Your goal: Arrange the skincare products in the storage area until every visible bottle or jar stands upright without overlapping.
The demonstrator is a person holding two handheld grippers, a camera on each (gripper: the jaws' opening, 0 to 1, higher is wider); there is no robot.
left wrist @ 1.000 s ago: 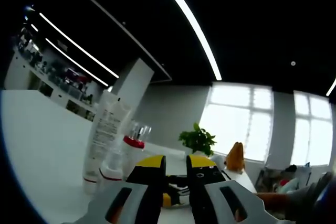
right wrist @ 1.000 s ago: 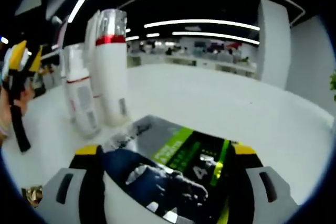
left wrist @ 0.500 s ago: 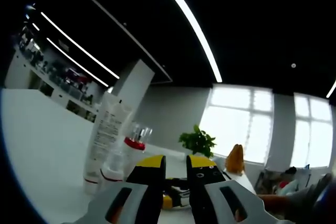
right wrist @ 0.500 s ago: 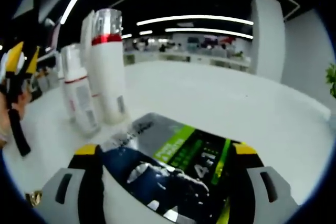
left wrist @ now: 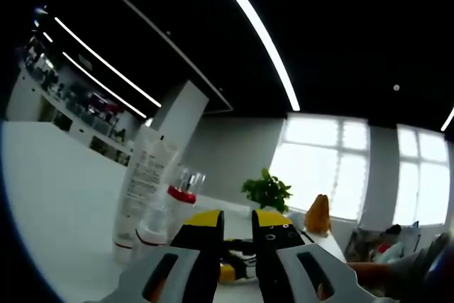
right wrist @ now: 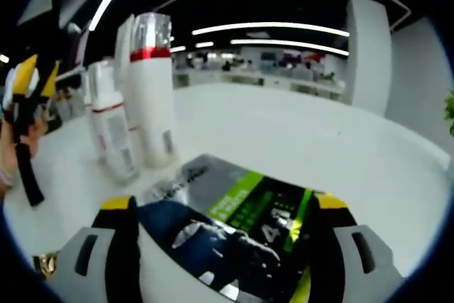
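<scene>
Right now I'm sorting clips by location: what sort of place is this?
Probably an open-plan office or showroom: long ceiling light strips, large windows, and a big white table with bottles on it.

A white table [right wrist: 340,147] carries a white bottle [right wrist: 151,101] ringed by a red band beneath a clear, silvery cap, and a shorter white bottle [right wrist: 111,133] with a thin red line and grey label print. Between the right gripper [right wrist: 223,243]'s grey jaws with yellow tips lies a carton [right wrist: 234,228] patterned in dark blue, silver-grey, black and bright green. The left gripper [left wrist: 236,246] shows yellow-capped black fingertips on grey housings. Beside it stands a translucent white tube [left wrist: 142,182] covered in fine grey print. Beyond are a green plant [left wrist: 267,189] and an orange figure [left wrist: 318,213].
</scene>
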